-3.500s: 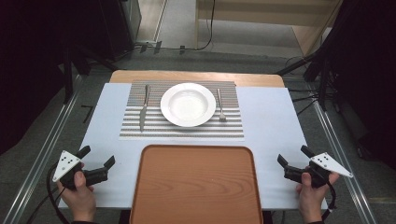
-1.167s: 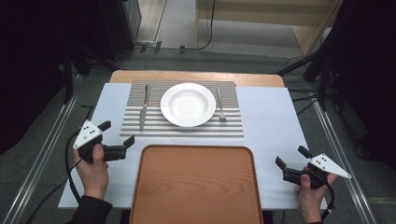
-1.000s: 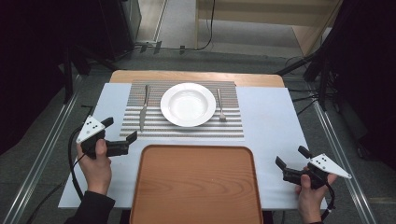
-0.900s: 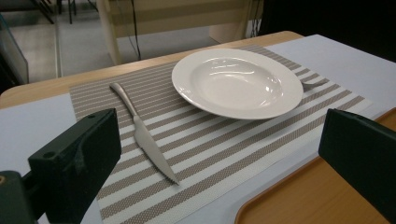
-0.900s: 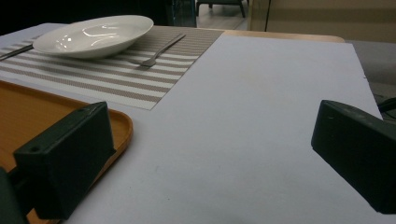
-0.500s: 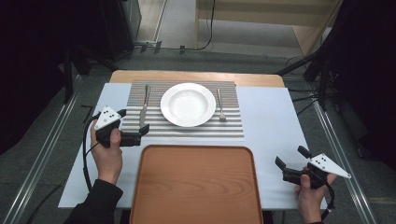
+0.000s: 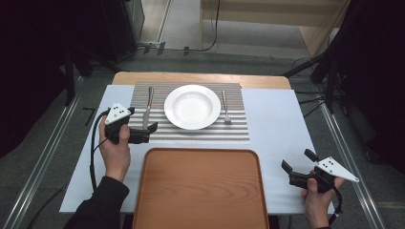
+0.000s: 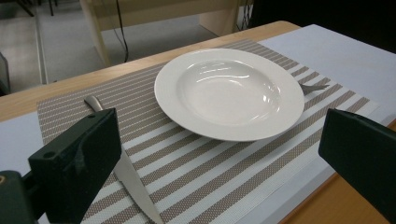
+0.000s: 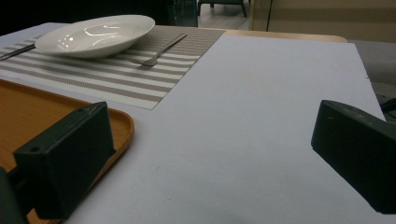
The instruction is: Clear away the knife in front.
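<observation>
The left claw (image 7: 149, 128) gapes wide and empty just beside the white plate (image 7: 192, 106), over the knife (image 7: 147, 108) lying left of that plate. The right claw (image 7: 297, 167), also wide open and empty, hovers well right of the plate.

Left gripper (image 7: 145, 133): held in left hand (image 7: 116, 150), forearm reaching in from near edge, jaws wide apart, pointing right. Right gripper (image 7: 297, 167): held low at near right in right hand (image 7: 316, 195), jaws wide apart, pointing left.
</observation>
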A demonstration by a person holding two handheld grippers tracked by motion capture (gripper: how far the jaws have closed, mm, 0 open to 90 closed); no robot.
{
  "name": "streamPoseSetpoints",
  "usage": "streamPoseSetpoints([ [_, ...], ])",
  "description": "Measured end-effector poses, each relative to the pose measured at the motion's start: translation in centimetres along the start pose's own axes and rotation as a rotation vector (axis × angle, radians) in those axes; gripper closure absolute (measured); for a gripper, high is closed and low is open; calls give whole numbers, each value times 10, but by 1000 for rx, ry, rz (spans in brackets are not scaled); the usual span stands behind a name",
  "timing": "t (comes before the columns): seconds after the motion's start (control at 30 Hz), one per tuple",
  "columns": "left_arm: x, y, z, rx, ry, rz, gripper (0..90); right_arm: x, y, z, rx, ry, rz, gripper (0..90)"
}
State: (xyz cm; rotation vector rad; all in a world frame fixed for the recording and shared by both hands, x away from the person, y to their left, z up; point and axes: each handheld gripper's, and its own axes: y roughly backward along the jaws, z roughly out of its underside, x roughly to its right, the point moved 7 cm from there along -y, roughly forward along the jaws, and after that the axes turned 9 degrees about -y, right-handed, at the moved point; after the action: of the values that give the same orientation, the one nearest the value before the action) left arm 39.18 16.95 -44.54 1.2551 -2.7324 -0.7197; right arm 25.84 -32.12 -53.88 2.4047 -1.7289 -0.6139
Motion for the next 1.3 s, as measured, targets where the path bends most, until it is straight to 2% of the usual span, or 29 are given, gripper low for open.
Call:
streamPoseSetpoints([
  [0.27,-4,-10,-9,-10,-8,3,0,0,0,0,-1,1,0,0],
  [0.5,-10,-21,-9,-36,-17,-2,0,0,0,0,-1,1,-1,0],
  [0.77,-19,-33,-10,-46,14,5,0,0,-1,0,-2,3,-1,0],
  [1.07,-30,-45,-11,-64,30,1,0,0,-1,0,-3,3,-1,0],
  [1.3,-40,-57,-11,-97,37,-7,0,0,-1,0,0,4,-1,0],
])
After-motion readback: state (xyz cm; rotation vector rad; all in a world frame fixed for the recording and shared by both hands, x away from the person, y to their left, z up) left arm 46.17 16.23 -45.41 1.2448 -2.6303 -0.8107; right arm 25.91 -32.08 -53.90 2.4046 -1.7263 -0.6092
